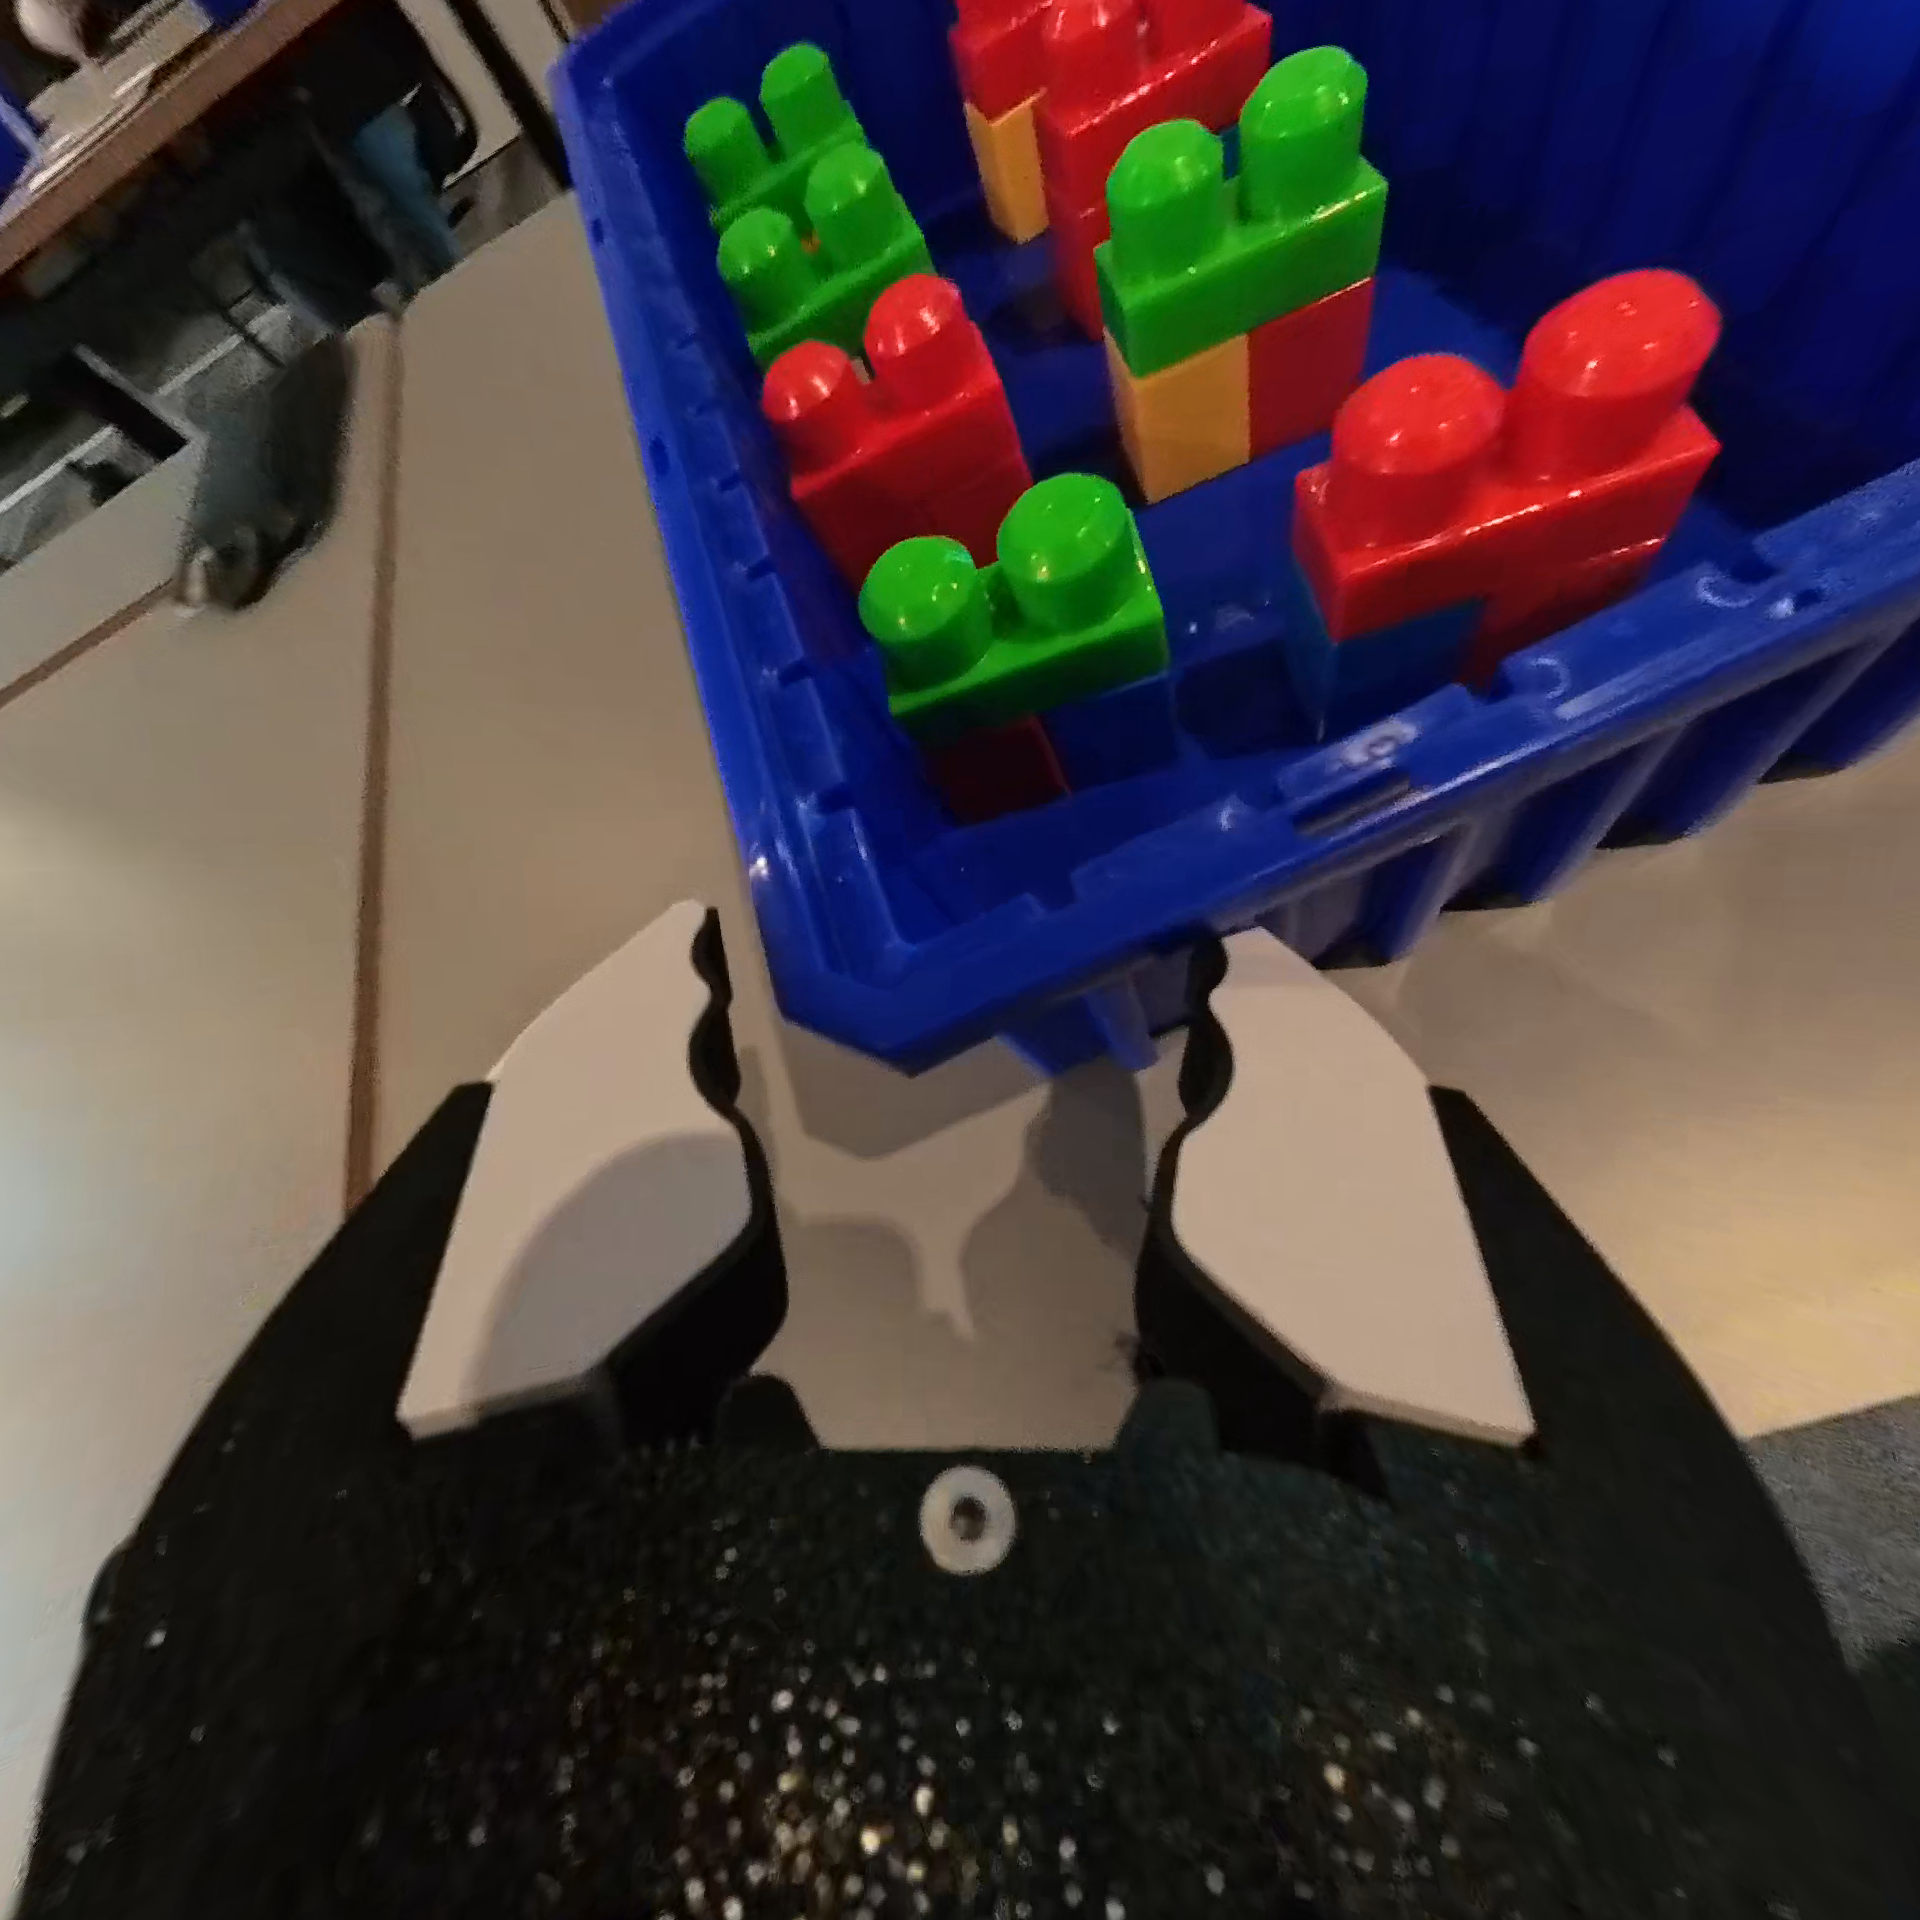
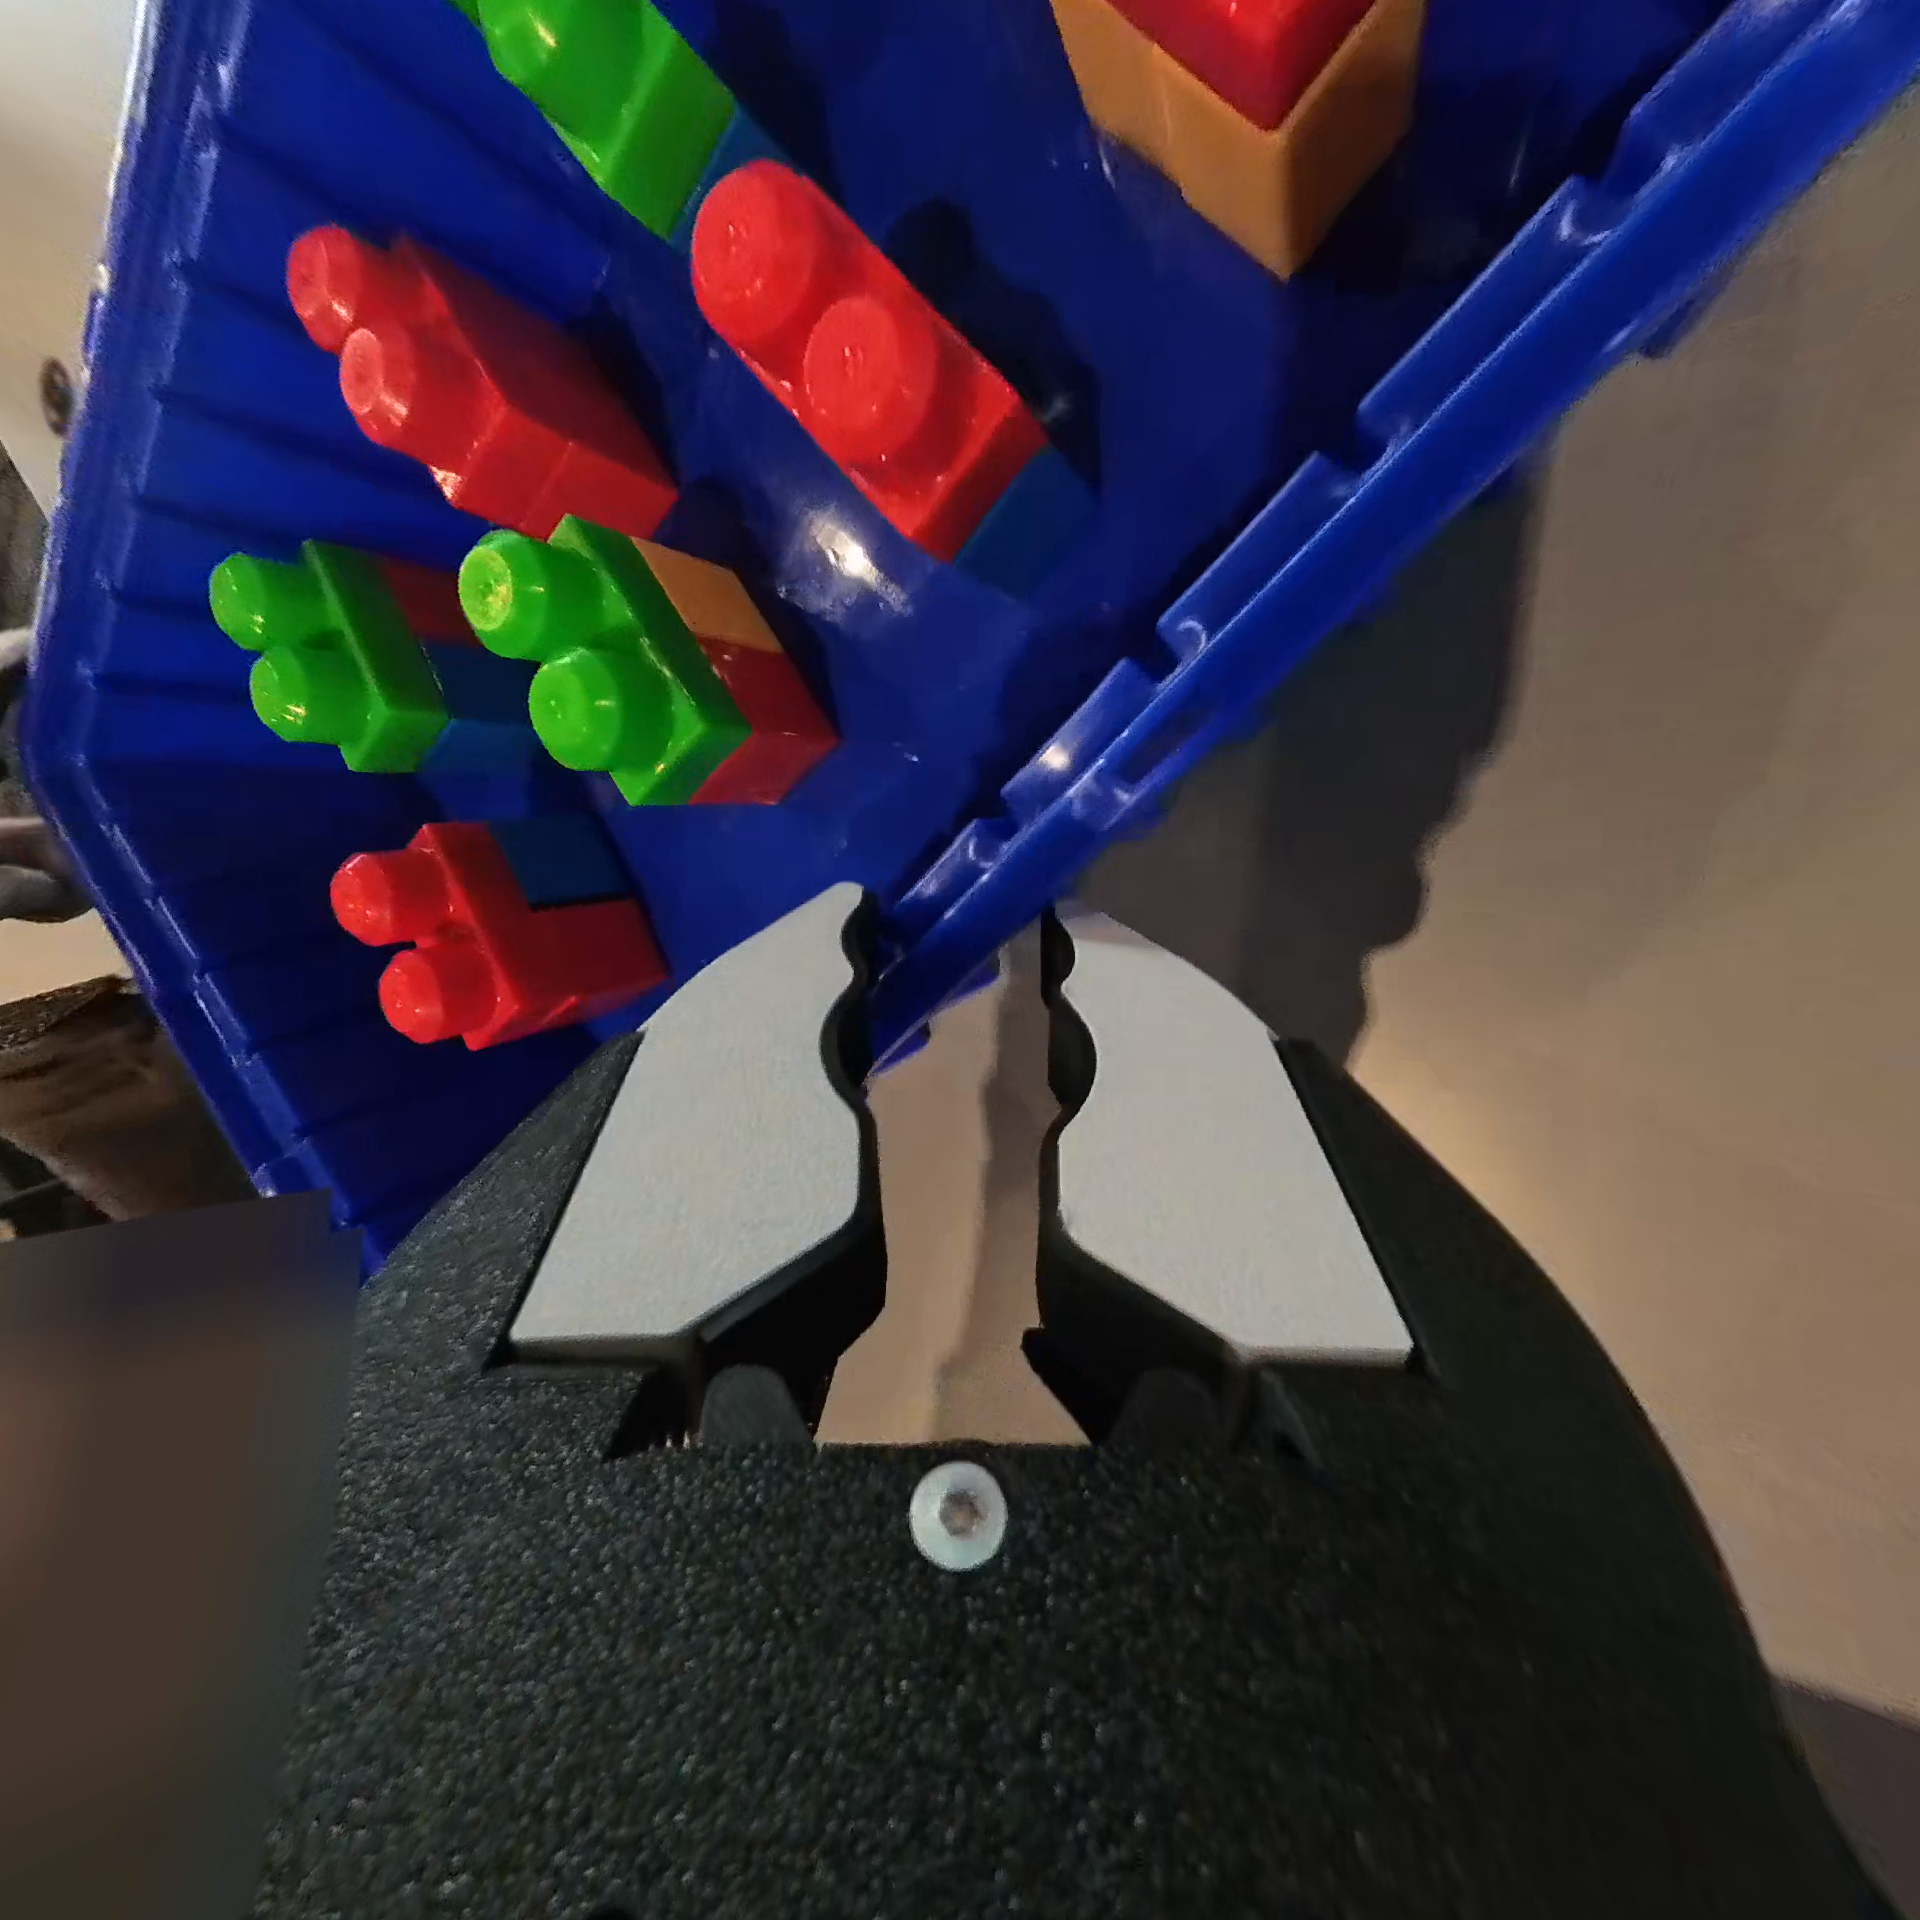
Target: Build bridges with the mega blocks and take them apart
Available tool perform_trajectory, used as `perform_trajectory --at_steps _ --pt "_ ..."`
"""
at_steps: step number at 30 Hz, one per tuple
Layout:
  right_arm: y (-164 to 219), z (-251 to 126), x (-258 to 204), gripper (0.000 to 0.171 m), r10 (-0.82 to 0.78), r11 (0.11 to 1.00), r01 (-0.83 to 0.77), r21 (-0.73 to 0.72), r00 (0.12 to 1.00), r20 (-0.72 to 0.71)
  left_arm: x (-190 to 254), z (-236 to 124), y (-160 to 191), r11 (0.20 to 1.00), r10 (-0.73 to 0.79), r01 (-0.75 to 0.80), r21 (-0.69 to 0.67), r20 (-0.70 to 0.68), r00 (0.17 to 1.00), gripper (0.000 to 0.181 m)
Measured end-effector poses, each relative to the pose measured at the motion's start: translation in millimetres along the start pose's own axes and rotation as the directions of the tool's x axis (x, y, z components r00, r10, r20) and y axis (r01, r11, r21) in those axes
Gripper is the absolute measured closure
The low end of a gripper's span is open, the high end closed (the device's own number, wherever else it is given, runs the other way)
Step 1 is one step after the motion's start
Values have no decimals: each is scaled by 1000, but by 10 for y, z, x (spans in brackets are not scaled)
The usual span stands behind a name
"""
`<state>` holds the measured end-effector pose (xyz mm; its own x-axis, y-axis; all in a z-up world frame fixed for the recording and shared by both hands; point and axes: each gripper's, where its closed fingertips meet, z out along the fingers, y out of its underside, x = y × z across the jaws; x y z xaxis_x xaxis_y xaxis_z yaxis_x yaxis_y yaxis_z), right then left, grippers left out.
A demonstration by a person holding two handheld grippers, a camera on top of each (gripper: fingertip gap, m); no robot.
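A blue bin [image 1: 1039, 966] holds several small bridges of mega blocks: green-topped ones [image 1: 1018, 623] [image 1: 1236, 260], red-topped ones [image 1: 1507, 488] [image 1: 894, 416], and a taller red stack [image 1: 1122, 104] at the back. My left gripper [image 1: 956, 945] is open and empty, with the bin's near corner between its fingertips. In the right wrist view the bin [image 2: 1351, 499] is seen from above with the same bridges, such as a red-topped one [image 2: 862, 353] and a green-topped one [image 2: 613, 655]. My right gripper [image 2: 956, 914] is nearly closed, with the bin's rim between its fingertips.
The bin rests on a beige table [image 1: 208, 1039] with a seam [image 1: 374, 831] running away to the left. A dark wheeled object [image 1: 260, 499] and a brown desk [image 1: 156, 104] lie beyond the table's far left edge. Bare table [image 2: 1714, 727] lies right of the bin. About 30 cm separates my left fingertips from my right.
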<state>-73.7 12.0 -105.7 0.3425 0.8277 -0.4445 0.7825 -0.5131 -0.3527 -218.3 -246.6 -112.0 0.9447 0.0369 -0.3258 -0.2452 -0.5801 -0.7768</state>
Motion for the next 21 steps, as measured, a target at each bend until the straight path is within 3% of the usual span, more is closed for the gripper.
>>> perform_trajectory --at_steps 11,21 --pt "-833 548 -340 142 -41 998 40 45 999 31 -878 132 290 994 -91 97 -49 117 989 99" --pt "-966 574 -386 143 -43 995 36 97 997 66 -1028 202 316 990 -135 138 -17 136 982 99"
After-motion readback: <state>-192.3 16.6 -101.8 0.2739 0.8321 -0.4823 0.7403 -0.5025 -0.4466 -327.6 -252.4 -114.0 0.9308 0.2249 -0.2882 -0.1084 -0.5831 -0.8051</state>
